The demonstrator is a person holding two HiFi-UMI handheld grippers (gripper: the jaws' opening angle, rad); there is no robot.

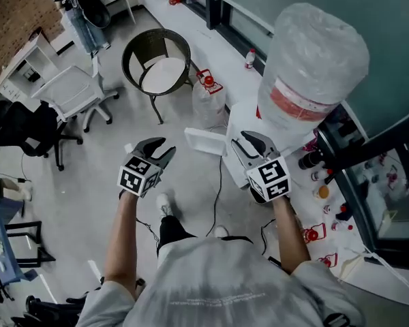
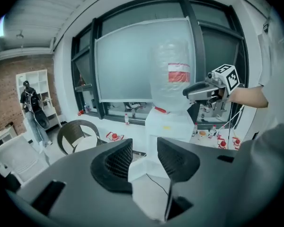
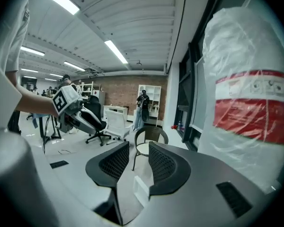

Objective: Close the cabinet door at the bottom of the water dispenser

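The white water dispenser [image 1: 240, 114] stands by the window with a large plastic-wrapped bottle [image 1: 313, 67] on top. Its white bottom cabinet door [image 1: 203, 142] stands open, swung out to the left over the floor. My left gripper [image 1: 162, 148] hovers left of the door, jaws apart and empty; in the left gripper view the door [image 2: 142, 167] shows between and beyond the jaws of that gripper [image 2: 144, 145]. My right gripper [image 1: 240, 142] hangs just right of the door, in front of the dispenser, open with nothing in it. In the right gripper view the door's edge [image 3: 142, 190] lies below its jaws [image 3: 138, 148].
A round wicker chair [image 1: 157, 63] stands behind the door. A white office chair [image 1: 71, 90] and a black one [image 1: 20, 128] are at the left. A black cable [image 1: 219, 182] runs over the floor. Small bottles and red items [image 1: 313, 234] crowd the floor right of the dispenser.
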